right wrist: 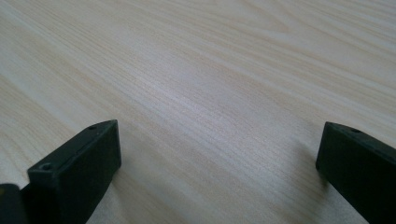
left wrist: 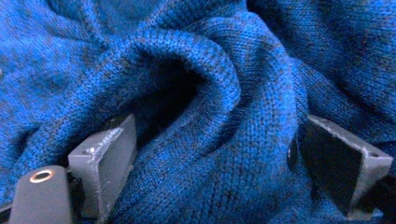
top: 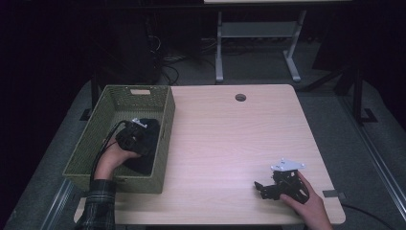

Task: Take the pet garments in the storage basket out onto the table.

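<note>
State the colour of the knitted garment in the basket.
Blue knit garment flecked darker; clearest in the left gripper view.

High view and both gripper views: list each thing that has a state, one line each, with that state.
Left gripper: open, jaws apart with a fold of fabric between them, down in the basket.
Blue knit garment: crumpled, lying in the basket.
Green basket: upright, no lid, at the table's left edge.
Right gripper: open, nothing between the jaws, low over the table.

Place: a lab or test room.
Desk (top: 239, 139): pale wood, with a cable hole (top: 240, 97).
Floor: grey carpet, loose cables (top: 165, 67) by the dark wall.
Behind: a second table's white legs (top: 219, 48).
</note>
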`<action>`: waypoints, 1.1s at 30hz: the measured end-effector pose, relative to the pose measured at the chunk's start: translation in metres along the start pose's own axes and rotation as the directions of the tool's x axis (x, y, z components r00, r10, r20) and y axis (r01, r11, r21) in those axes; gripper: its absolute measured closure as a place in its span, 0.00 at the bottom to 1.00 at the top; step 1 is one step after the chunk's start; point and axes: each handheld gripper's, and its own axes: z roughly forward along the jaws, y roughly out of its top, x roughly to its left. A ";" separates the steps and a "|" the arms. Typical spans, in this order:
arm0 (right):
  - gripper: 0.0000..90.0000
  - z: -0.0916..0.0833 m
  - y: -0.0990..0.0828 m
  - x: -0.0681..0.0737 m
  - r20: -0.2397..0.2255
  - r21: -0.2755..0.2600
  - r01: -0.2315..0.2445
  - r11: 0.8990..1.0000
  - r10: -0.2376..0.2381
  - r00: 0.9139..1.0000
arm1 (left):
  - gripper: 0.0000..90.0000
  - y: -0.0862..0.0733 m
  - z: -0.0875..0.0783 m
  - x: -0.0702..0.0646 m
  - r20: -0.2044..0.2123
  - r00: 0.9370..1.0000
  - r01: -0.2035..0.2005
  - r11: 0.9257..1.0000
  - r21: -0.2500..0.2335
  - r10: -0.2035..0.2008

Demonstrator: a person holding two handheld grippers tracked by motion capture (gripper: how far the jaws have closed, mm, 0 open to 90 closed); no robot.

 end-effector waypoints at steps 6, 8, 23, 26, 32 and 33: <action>0.00 0.000 0.000 0.000 0.000 0.000 0.000 1.000 0.000 1.000 | 0.31 0.001 0.000 -0.001 0.031 0.999 -0.013 1.000 0.018 0.013; 0.00 0.000 0.000 0.000 0.000 0.000 0.000 1.000 0.000 1.000 | 0.42 0.001 -0.001 -0.002 0.044 0.999 -0.030 0.999 0.020 0.029; 0.00 0.000 0.000 0.000 -0.001 0.000 0.001 1.000 -0.001 1.000 | 0.67 0.004 -0.018 0.005 0.078 0.997 0.003 1.000 0.023 -0.005; 0.00 0.000 0.000 0.000 -0.001 -0.001 0.002 1.000 -0.002 1.000 | 0.67 0.004 -0.025 0.007 0.081 0.997 0.008 1.000 0.007 -0.008; 0.00 0.000 0.000 0.000 -0.001 0.000 0.000 1.000 0.000 1.000 | 0.68 0.002 -0.046 0.014 0.091 0.994 0.067 0.996 -0.059 -0.061; 0.00 0.000 0.000 0.000 -0.001 0.000 0.000 1.000 0.000 1.000 | 0.68 0.001 -0.049 0.015 0.091 0.994 0.070 0.995 -0.071 -0.063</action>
